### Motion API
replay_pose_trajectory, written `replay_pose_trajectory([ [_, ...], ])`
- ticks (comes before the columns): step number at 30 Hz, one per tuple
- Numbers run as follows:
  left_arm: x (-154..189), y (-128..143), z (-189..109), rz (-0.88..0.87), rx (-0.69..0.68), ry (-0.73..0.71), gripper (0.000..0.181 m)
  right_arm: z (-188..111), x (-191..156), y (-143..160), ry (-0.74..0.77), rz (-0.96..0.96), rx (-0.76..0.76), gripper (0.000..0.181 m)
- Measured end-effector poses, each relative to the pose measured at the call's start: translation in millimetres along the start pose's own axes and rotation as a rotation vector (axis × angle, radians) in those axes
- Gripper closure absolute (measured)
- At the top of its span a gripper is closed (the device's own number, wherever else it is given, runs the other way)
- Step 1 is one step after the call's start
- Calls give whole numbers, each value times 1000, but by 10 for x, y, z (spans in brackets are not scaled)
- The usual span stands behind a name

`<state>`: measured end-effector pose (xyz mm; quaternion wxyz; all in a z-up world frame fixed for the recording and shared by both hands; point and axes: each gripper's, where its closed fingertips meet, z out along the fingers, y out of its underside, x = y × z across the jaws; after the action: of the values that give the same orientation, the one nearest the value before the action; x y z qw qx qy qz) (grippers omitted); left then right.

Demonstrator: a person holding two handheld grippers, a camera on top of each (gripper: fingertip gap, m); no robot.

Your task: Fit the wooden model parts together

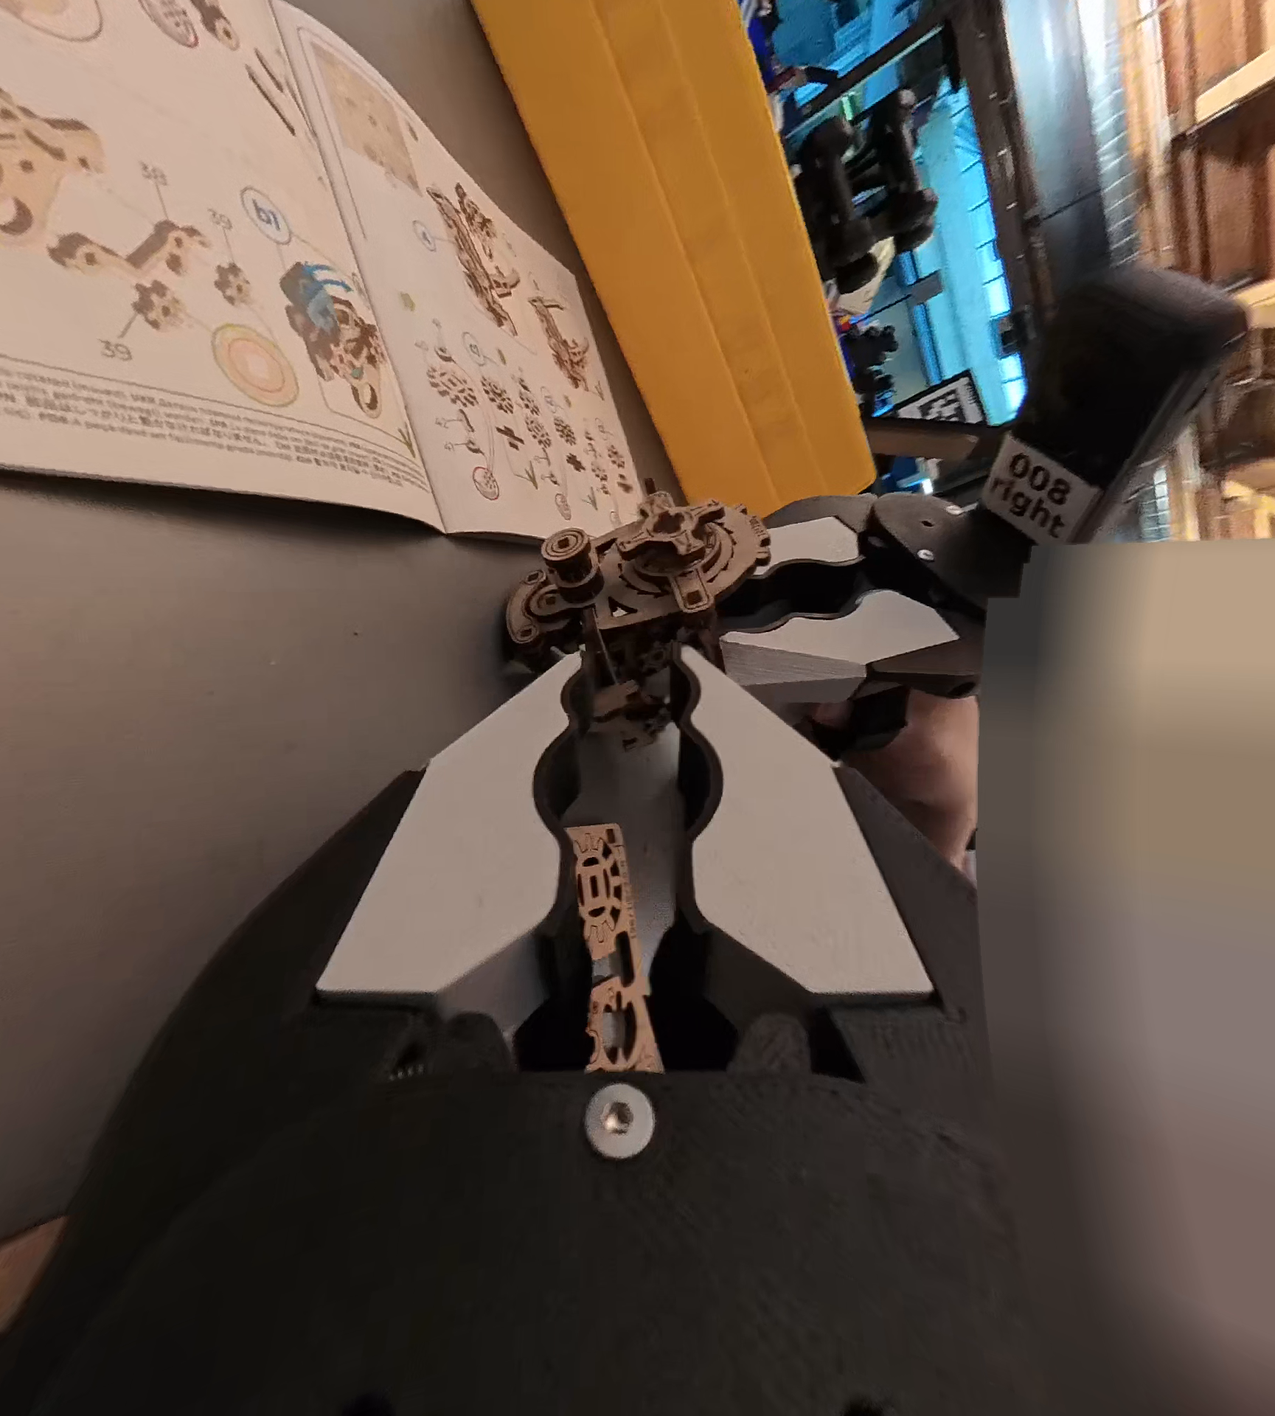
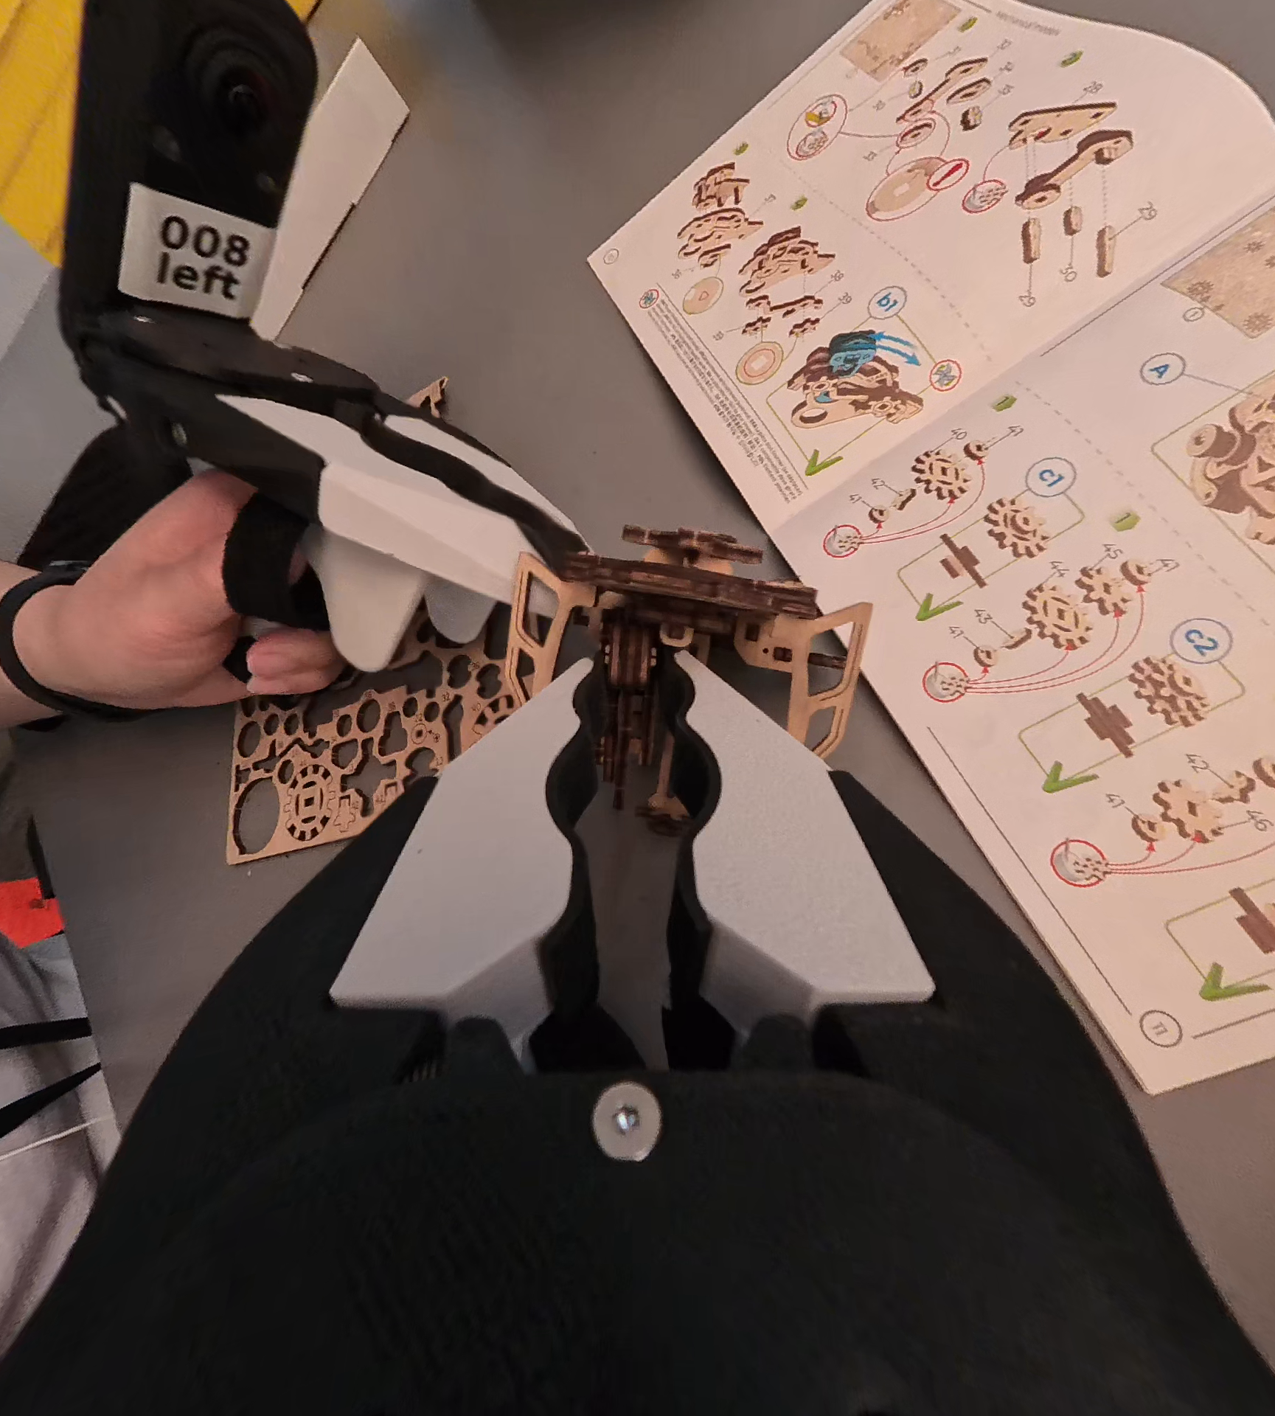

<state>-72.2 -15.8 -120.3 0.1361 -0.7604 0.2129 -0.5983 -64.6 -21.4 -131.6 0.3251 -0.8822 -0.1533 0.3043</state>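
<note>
Over grey table [image 2: 511,253], gripping wooden model [image 2: 684,594] from both sides.
At left, left gripper [image 2: 542,571] clamping model's edge above punched part sheet [image 2: 358,735]; centre, right gripper [image 2: 634,667] pinching model's underside stem, holding it off the table; at right, instruction booklet [image 2: 1040,490] lying open.

The wooden model [image 2: 684,605] is thin laser-cut plywood, pale on its faces and scorched dark along its edges, like the punched-out part sheet [image 2: 358,735]. The instruction booklet [image 2: 1002,475] is smooth printed paper. The right gripper [image 2: 634,667] has matt grey plastic fingers [image 2: 780,843] on a rough, ridged black body. The tabletop [image 2: 527,253] is matt grey.
</note>
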Motion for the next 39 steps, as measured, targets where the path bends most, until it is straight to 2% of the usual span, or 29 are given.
replay_pose_trajectory([
  [2, 4, -8, -6, -69, -2, 49, 165, -1, -1, 3, -9, 8, 0, 170],
  [5, -43, -7, -1, -136, -16, 56, 177, -7, -7, 7, -12, 13, -6, 170],
  [16, -71, 72, 43, -36, -56, -29, 181, -41, 14, 55, 116, -103, -143, 170],
  [30, -63, 62, 43, -33, -46, -24, 181, -53, 29, 58, 99, -109, -99, 168],
  [33, -66, 64, 45, -38, -48, -22, 181, -75, 56, 43, 112, -98, -88, 157],
  [39, -68, 62, 49, -31, -48, -27, 181, -85, 19, 9, 75, -69, -56, 164],
])
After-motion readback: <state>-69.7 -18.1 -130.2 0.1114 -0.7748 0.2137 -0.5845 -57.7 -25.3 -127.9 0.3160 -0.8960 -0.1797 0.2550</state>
